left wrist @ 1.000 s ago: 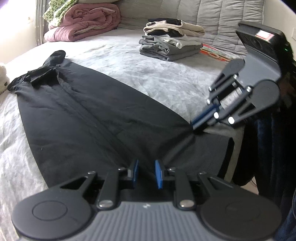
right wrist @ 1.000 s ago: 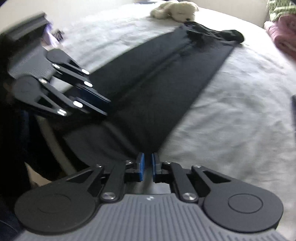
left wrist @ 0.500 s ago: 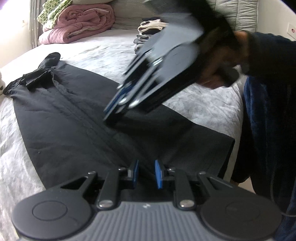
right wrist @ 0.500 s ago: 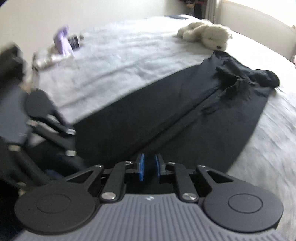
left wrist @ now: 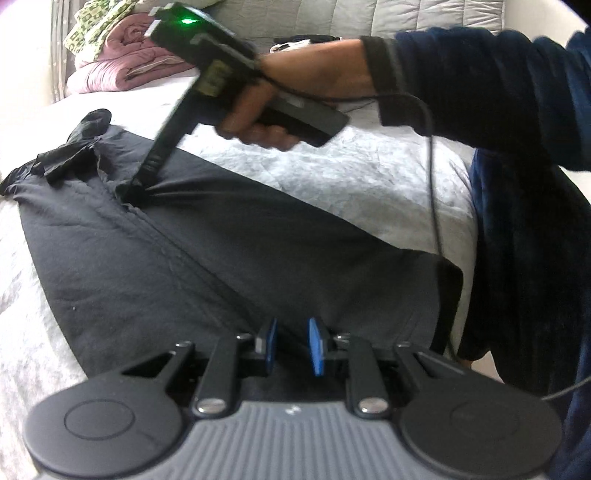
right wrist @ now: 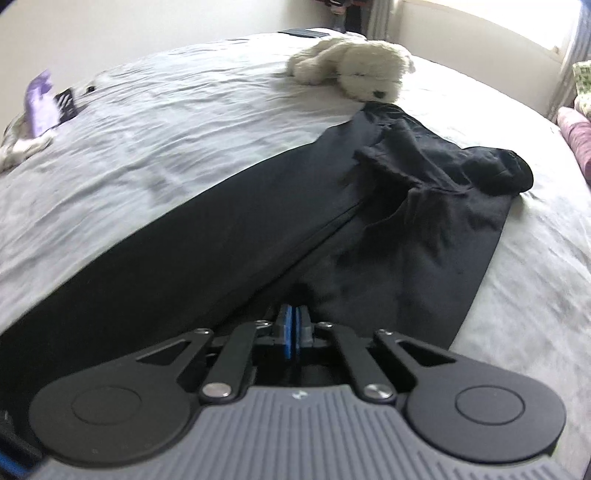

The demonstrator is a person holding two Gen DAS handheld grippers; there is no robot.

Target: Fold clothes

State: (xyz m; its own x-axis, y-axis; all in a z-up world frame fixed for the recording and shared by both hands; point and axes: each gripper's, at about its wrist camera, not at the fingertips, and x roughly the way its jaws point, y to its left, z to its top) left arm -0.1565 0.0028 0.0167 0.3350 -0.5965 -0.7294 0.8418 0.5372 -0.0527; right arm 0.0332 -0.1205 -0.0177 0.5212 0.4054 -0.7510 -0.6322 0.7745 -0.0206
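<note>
While black trousers [left wrist: 207, 258] lie lengthwise-halved, unfolded crosswise, right gripper [right wrist: 294, 332] pinches their middle; left gripper [left wrist: 291, 345] spread.

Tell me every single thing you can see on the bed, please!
Long black trousers: one, black, spread flat along the grey bedcover.
Grey bedcover: one, pale grey, under everything.
White fluffy toy dog: one, cream-white, lying at the far end of the trousers.
Pink folded blanket: one, pink, far corner by the headboard.
Green patterned cloth: one, green and white, on top of the pink blanket.
Purple object: one, purple, far left edge; too blurred to name.
Grey quilted headboard: one, grey, behind the bed.
Left gripper: one, black with blue pads, open above the near trouser end.
Right gripper: one, black with blue pads, pinching the trouser fabric.
</note>
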